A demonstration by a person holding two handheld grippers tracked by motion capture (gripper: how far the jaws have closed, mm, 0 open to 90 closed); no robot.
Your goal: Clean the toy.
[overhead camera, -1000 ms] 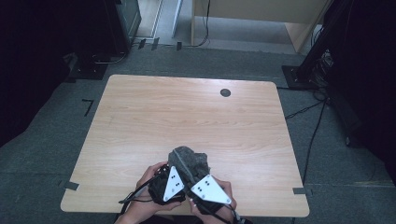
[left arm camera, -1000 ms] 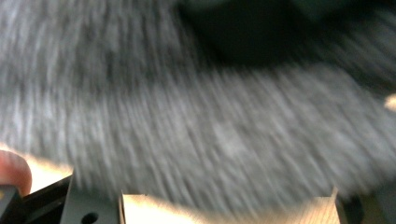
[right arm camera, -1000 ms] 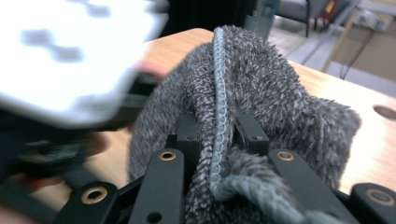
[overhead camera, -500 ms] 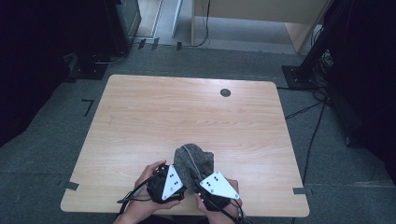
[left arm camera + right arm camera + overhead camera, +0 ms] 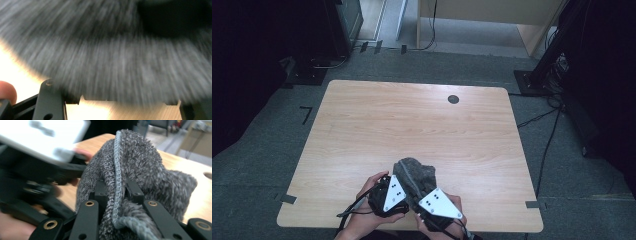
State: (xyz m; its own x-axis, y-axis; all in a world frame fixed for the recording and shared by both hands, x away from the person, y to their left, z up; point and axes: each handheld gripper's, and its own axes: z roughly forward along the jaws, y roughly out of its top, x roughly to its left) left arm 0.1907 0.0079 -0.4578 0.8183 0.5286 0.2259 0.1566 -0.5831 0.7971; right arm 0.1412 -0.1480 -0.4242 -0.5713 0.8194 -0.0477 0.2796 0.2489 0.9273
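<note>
A grey fuzzy cloth [image 5: 414, 172] sits bunched up near the front edge of the wooden table [image 5: 412, 115]. Both hands hold it from the near side. My right gripper [image 5: 117, 192] is shut on the cloth [image 5: 140, 162], its jaws pinching a fold beside the stitched hem [image 5: 117, 170]. In the high view the right gripper [image 5: 421, 189] sits at the bundle's right. My left gripper [image 5: 401, 181] is at the bundle's left, shut on the cloth. In the blurred left gripper view the cloth [image 5: 112, 62] lies across the left gripper [image 5: 120, 100].
A round black cable hole [image 5: 453, 99] is in the table's far right part. Grey carpet surrounds the table, with dark tape marks [image 5: 288, 198] by its front corners. Black stands [image 5: 542, 75] and cables are at the far right, a wooden cabinet [image 5: 482, 12] behind.
The cloth bundle has shifted slightly and changed shape between the grippers. Both hands have stayed almost where they were.
</note>
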